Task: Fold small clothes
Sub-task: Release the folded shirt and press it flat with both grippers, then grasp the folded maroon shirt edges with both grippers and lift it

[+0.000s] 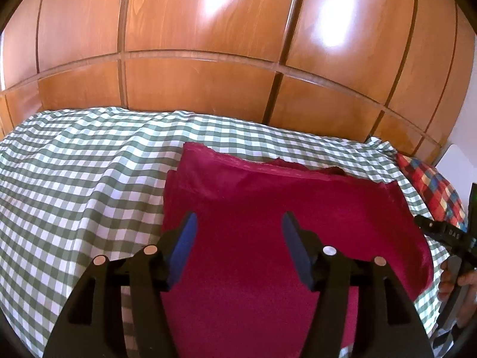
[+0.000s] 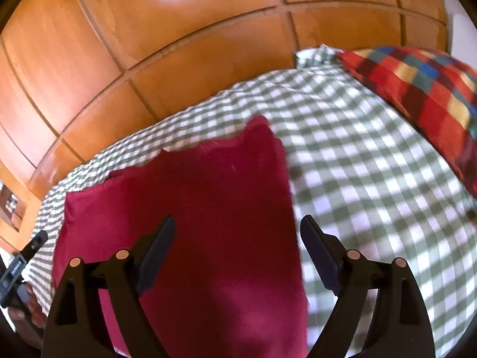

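Observation:
A dark red fleece garment (image 1: 268, 208) lies folded flat on a green-and-white checked bedspread (image 1: 74, 179); its far edge shows stacked layers. My left gripper (image 1: 240, 223) is open and empty, hovering above the garment's near half. In the right wrist view the same garment (image 2: 208, 194) lies left of centre. My right gripper (image 2: 237, 229) is open and empty above the garment's right edge, one finger over the cloth and the other over the bedspread (image 2: 372, 179). Each view shows the other gripper at its edge: the right one (image 1: 447, 232), the left one (image 2: 21, 262).
A glossy wooden panelled wardrobe (image 1: 208, 44) stands right behind the bed. A red, blue and yellow checked pillow (image 2: 423, 89) lies at the bed's right end, also seen in the left wrist view (image 1: 432, 191). Bedspread extends left of the garment.

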Available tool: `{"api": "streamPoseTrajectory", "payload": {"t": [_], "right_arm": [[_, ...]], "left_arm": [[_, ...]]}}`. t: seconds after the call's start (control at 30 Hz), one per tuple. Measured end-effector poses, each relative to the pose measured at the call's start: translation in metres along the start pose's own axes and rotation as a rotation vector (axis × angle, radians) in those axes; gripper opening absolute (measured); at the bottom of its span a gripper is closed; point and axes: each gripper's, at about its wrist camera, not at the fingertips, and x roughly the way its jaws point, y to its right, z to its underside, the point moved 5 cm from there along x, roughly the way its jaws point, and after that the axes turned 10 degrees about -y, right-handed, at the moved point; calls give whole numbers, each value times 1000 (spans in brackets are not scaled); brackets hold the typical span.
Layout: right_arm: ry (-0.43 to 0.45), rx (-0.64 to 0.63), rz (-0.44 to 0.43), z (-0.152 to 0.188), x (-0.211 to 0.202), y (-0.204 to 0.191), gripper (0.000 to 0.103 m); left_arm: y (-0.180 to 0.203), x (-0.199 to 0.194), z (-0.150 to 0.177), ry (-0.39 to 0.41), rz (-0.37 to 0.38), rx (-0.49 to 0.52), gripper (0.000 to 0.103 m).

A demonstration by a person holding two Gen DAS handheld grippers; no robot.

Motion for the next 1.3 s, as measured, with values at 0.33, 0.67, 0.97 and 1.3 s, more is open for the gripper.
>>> {"api": "streamPoseTrajectory", "payload": {"t": [0.33,0.67,0.97,1.3], "right_arm": [[-60,143,-159,37,-6,33,85],[-151,182,-350,47,14,30,88],[-136,150,-386,26,16,-4,31],[-24,-161,-428,-14,-41,-141,29]], "left_arm": [[11,-16,15,12,-2,26,63],[8,9,42,-94,34,-1,65],[3,24,56,-153,74,2,65],[-50,-4,51,-131,340,-224,42]]}}
